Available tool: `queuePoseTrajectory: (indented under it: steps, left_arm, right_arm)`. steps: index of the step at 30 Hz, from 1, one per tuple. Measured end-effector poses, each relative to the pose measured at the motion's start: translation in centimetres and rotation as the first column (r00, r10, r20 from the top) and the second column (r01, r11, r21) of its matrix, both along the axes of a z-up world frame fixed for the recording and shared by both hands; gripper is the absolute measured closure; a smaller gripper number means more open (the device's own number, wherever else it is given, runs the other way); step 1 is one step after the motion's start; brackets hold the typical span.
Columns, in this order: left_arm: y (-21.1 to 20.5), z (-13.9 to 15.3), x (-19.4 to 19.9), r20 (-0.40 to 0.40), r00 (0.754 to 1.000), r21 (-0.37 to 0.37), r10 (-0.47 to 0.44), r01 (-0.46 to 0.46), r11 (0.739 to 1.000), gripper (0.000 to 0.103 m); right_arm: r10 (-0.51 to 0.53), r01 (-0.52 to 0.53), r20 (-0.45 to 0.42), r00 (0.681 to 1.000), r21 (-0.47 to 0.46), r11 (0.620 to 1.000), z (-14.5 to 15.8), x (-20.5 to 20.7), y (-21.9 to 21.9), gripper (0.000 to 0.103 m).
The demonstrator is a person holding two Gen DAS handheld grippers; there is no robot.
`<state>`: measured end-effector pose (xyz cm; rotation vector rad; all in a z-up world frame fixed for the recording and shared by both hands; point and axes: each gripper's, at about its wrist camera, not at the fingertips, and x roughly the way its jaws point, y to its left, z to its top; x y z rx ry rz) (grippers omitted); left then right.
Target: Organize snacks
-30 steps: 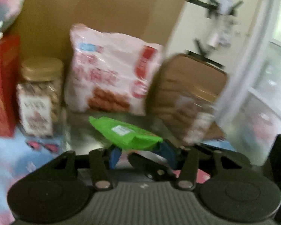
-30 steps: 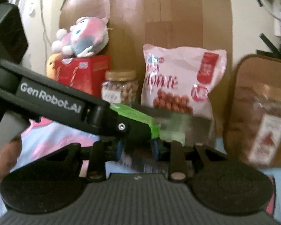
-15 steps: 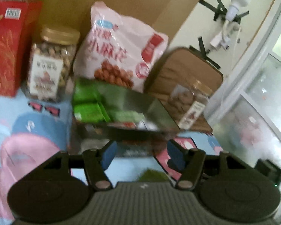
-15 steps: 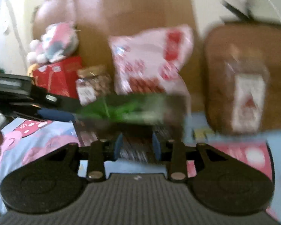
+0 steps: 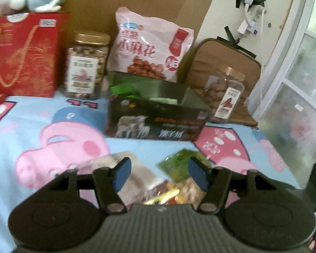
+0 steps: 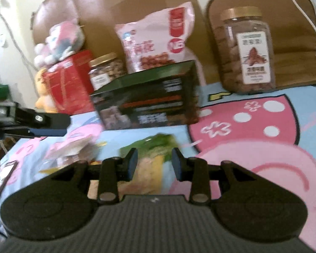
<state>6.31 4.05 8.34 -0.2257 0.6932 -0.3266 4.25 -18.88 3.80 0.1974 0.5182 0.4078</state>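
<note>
Left wrist view shows a red gift bag (image 5: 25, 54) at the far left of the cartoon-print cloth (image 5: 31, 126), then a gold-lidded nut jar (image 5: 85, 65), a pink snack bag (image 5: 149, 44) leaning on cardboard, and a second jar (image 5: 223, 97) at the right. In front of the pink bag stands the dark open box (image 5: 155, 116), with green packets (image 5: 124, 90) showing inside its left end. Nearer the camera lies a loose pile of small snacks (image 5: 164, 181) on the cloth.

The left gripper (image 5: 160, 175) hangs over that pile with its jaws apart and nothing between the pads. In the right wrist view the right gripper (image 6: 154, 164) is likewise parted and empty, above a green-topped packet (image 6: 158, 145) just in front of the box.

The step in hand looks like picking the next loose packet for the box. To do it well, each gripper should single out one packet, come down on its edge or its thickest part, and close only once the pads straddle it, since slick wrappers slide. Working from opposite sides of the pile keeps the two grippers from colliding. The blur makes individual packets hard to tell apart.
</note>
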Motion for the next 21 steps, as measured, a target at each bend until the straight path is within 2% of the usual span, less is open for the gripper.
queuePoseTrajectory:
  steps: [5, 12, 21]
  left_arm:
    - [-0.4, 0.0, -2.7, 0.025, 0.999, 0.066, 0.042, -0.043, 0.997, 0.042]
    - [-0.9, -0.3, -5.8, 0.077, 0.993, 0.112, 0.094, -0.102, 0.988, 0.039]
    - [-0.7, -1.8, -8.3, 0.087, 0.984, 0.159, 0.157, -0.169, 0.973, 0.039]
  right_arm:
    - [-0.043, 0.043, 0.009, 0.999, -0.004, 0.999, 0.6, -2.4, 0.9, 0.065]
    - [-0.129, 0.129, 0.037, 0.991, 0.012, 0.992, 1.3, -6.1, 1.3, 0.065]
    - [-0.116, 0.116, 0.035, 0.993, -0.003, 0.993, 0.5, -9.1, 2.9, 0.065]
